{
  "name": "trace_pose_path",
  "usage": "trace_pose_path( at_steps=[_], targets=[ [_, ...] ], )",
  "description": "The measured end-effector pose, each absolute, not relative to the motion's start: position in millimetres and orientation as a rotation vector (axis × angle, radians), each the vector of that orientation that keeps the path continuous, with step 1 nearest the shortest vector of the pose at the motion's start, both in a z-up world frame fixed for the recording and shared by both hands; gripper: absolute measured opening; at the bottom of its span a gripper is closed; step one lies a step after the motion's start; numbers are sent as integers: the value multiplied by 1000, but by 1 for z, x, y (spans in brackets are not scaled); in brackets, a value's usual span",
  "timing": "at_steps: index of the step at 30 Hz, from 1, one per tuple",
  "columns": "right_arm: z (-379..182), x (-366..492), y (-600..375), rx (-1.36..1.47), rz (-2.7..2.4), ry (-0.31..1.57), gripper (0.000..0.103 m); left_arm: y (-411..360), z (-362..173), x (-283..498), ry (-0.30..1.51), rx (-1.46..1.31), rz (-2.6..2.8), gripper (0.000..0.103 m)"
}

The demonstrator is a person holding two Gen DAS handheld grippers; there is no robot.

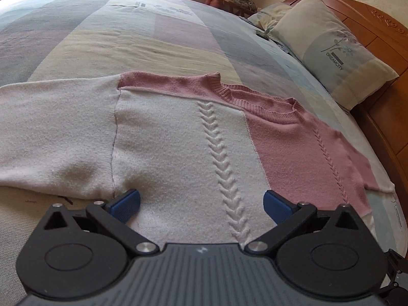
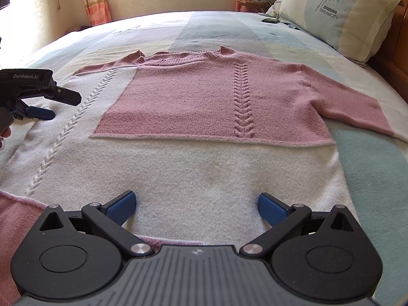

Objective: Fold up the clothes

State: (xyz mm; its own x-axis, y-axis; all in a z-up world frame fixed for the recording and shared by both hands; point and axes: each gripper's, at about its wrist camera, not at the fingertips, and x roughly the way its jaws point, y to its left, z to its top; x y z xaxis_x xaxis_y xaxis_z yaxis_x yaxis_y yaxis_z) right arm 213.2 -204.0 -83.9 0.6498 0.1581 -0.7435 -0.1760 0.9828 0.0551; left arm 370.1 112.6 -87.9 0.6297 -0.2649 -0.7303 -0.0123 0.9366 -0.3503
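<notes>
I am working on a pink and white knitted sweater (image 2: 204, 107) that is lying spread flat on the bed (image 2: 369, 168), front up, neckline pointing toward the far side and the pillow (image 2: 339, 12) off to the right by the headboard. Both sleeves are reaching outward, the white one to my left and the pink one (image 2: 357, 107) to my right, so I am judging that no fold has been made yet and I am only setting up for the first one.

I am holding my left tongs (image 1: 201, 205) spread wide, gripping nothing, low over the white panel near the seam where the white sleeve (image 1: 51, 137) is joining the body. My right tongs (image 2: 196, 207) are likewise gaping apart and empty, hovering over the white lower half of the sweater near its bottom hem. From the right wrist view I am seeing the left tongs at the left edge, close above the cloth; whether the fingers are touching the knit I cannot tell.

Next, I am thinking each pair of tongs needs to come down and pinch an edge, most likely a sleeve or a side of the hem, taking both layers of the soft knit so that it carries over without bunching.
</notes>
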Motion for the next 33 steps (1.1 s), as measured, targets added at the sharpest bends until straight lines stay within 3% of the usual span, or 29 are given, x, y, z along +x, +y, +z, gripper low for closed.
trace_pose_path(
  at_steps=[9,14,23,33],
  targets=[
    [-84,214,-204,-23,186,844,103,95,-67,355,874,-322,-239,102],
    [-84,213,-203,-26,187,844,103,102,-89,356,931,-359,-165,102],
    [-84,214,-204,-30,192,853,103,71,-48,318,809,-328,-183,102],
    [-77,215,-216,14,218,918,103,50,-83,257,886,-346,-56,102]
  ],
)
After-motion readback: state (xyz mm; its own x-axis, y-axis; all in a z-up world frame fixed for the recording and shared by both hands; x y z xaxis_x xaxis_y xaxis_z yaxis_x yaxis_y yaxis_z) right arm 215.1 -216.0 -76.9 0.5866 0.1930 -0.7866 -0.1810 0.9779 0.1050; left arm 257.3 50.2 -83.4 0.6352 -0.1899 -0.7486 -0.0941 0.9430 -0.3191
